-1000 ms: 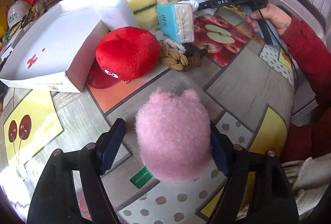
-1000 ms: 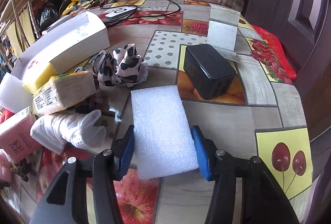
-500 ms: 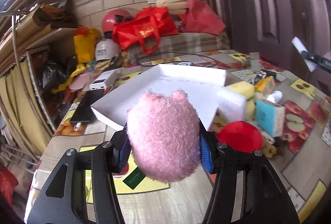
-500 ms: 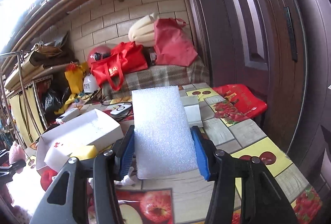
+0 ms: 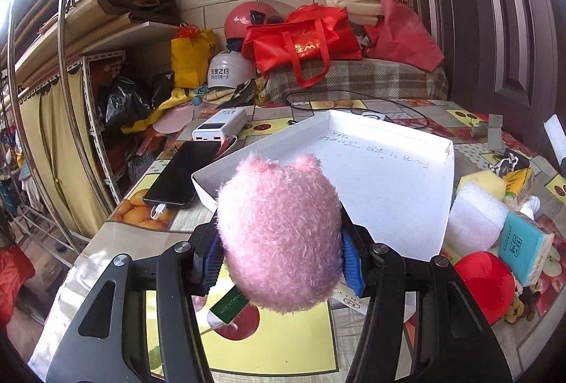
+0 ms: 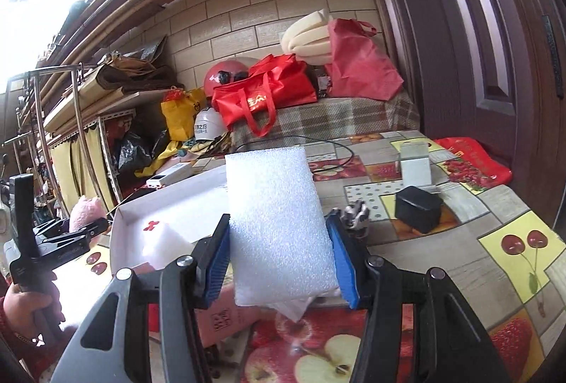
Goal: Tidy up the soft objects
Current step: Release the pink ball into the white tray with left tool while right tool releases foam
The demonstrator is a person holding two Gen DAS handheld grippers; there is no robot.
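My left gripper (image 5: 279, 259) is shut on a fluffy pink plush toy (image 5: 279, 234) and holds it in the air at the near corner of the white shallow box (image 5: 389, 192). The toy also shows in the right wrist view (image 6: 85, 211), at the far left, beside the box (image 6: 120, 234). My right gripper (image 6: 279, 255) is shut on a white foam sheet (image 6: 279, 220), held above the table to the right of the box. A white foam block (image 6: 166, 248) leans at the box's near side.
Beside the box lie a red plush (image 5: 484, 284), a blue tissue pack (image 5: 523, 248), a yellow sponge (image 5: 481, 181) and a pink tissue pack (image 6: 226, 319). A phone (image 5: 184, 178) and power bank (image 5: 219, 128) lie left of the box. A black box (image 6: 417, 213) stands on the right.
Both grippers have lifted their objects off the table and tilted level. The left gripper has carried the pink toy to the box's near corner; the right holds the foam sheet closer to the box.
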